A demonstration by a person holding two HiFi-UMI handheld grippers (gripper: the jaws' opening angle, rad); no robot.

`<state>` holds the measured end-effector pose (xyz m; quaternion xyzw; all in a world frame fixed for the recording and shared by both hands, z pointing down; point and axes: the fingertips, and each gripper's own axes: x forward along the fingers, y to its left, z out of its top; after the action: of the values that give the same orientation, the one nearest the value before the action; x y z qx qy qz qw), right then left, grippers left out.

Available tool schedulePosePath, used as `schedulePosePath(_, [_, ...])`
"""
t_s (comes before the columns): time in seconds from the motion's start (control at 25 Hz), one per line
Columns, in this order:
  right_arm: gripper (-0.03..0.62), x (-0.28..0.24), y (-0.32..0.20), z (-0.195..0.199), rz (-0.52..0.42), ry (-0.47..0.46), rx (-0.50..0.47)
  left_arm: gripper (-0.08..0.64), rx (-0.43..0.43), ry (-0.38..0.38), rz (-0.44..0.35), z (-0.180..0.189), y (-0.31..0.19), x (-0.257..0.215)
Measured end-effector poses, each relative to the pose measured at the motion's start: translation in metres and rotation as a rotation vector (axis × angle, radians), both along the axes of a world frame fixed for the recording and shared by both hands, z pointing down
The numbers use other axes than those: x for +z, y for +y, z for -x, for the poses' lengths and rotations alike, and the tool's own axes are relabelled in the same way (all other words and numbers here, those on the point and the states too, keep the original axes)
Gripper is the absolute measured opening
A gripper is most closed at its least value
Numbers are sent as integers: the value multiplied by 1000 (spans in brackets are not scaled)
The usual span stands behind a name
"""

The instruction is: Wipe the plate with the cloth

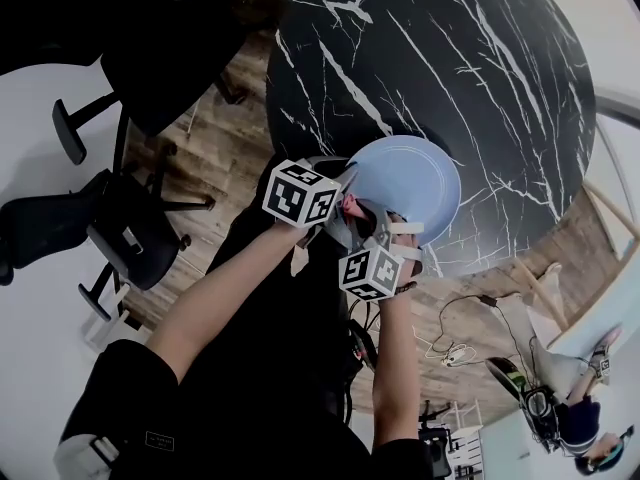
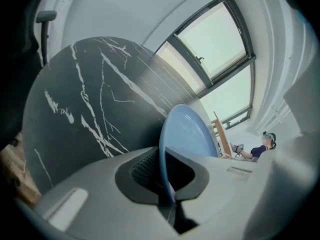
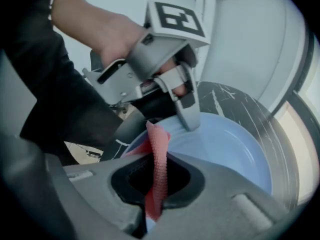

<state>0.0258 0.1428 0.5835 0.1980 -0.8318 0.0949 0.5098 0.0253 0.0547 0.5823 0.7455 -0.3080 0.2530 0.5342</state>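
Plate [image 1: 412, 180], pale blue, is clamped at its near rim by the left gripper [image 2: 167, 186], jaws closed on the rim edge. It is held tilted over the edge of the black marble table [image 1: 480, 58]. Right gripper [image 3: 154, 194] has its jaws pinched on a pink cloth [image 3: 158, 156], a narrow strip whose long axis runs along the jaws with its free end forward. The plate's concave face lies directly ahead of that free end, to the right of the left gripper's finger [image 3: 189, 109]; contact cannot be confirmed. Judgement: the wipe requires advancing the cloth across the face, away from the clamped rim
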Motion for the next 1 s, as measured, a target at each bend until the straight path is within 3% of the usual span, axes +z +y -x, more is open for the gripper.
schedulePosePath(0.36, [11,0,26,-13,33,-41,-79,15,42,-11,-11,-3,2,-1])
schedulePosePath(0.64, [11,-1,-17,-24,6,-64,11,15,69,-18,-12,-4,1,-1])
schedulePosePath(1.0, [11,-3,-97,-49,-64,14,124,17,74,-21,-16,-4,2,-1])
